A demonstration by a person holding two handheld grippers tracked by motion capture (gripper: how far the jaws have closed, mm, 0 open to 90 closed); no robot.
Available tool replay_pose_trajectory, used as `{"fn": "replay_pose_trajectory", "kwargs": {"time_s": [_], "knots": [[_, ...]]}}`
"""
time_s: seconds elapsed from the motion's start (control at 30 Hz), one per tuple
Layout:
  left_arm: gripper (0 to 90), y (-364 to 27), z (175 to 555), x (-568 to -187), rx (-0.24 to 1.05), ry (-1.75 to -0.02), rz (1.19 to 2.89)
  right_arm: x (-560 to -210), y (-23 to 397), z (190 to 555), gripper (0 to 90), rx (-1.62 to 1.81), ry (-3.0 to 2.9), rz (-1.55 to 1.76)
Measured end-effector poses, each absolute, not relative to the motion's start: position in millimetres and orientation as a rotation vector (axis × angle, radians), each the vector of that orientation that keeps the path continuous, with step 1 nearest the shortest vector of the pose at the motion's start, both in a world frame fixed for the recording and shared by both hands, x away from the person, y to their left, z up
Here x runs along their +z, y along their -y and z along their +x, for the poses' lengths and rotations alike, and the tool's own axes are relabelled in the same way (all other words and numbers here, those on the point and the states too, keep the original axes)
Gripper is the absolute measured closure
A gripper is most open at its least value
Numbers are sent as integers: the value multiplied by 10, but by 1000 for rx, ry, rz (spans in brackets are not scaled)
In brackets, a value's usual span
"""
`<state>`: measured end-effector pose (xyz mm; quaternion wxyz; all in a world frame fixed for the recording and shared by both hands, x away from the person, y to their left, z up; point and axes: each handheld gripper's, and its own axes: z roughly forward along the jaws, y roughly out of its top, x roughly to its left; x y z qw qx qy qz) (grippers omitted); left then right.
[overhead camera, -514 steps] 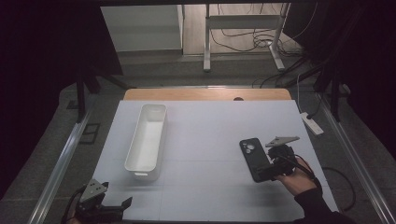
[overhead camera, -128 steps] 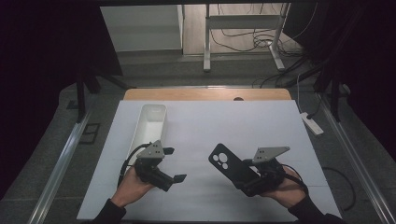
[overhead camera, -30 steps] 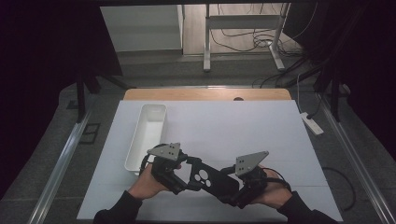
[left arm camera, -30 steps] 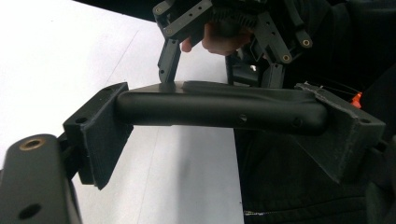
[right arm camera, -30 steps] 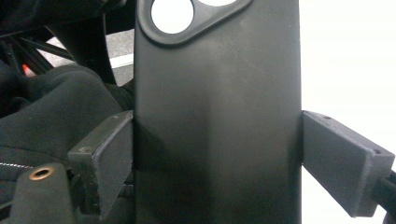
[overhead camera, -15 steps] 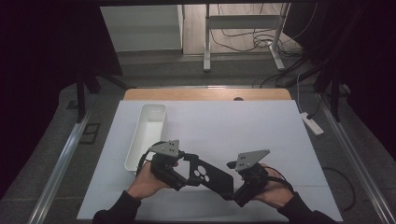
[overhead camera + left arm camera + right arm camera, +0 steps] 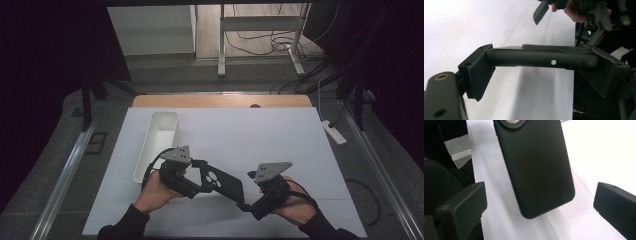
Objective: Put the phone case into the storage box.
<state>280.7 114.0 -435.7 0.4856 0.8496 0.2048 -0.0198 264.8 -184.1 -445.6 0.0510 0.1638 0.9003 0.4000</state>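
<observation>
A black phone case (image 7: 221, 183) hangs above the white table, camera cutout toward the left hand. My left gripper (image 7: 200, 178) is shut on its upper end. In the left gripper view the pads (image 7: 477, 72) press on both long edges of the phone case (image 7: 544, 57), held by the left gripper (image 7: 544, 65). My right gripper (image 7: 248, 192) stands open at the case's lower end, having just been opening. In the right gripper view the phone case (image 7: 536, 167) hangs between the spread jaws of the right gripper (image 7: 540, 205), touching neither one.
A long white tray (image 7: 159, 140) lies at the left of the white sheet (image 7: 260, 135), just behind the left hand. A white power strip (image 7: 334, 132) lies off the right edge. Metal rails run along both sides.
The right gripper's jaws have spread off the case's lower end and let go of it. The left gripper keeps its hold; both hands have stayed in place.
</observation>
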Motion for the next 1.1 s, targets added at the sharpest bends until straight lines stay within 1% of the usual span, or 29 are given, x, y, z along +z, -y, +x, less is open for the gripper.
{"fn": "replay_pose_trajectory", "kwargs": {"time_s": [0.2, 0.5, 1.1], "knots": [[158, -1144, 2820, -4332, -32, -574, 2067, -4465, 1839, 2643, 0, 1204, -2736, 554], [158, -1105, 2823, -4298, -28, -636, 2054, -4488, 1802, 2640, 0, 1195, -2706, 592], [158, -999, 2808, -4240, -40, -678, 2031, -4539, 1674, 2635, 0, 1090, -2657, 639]]}}
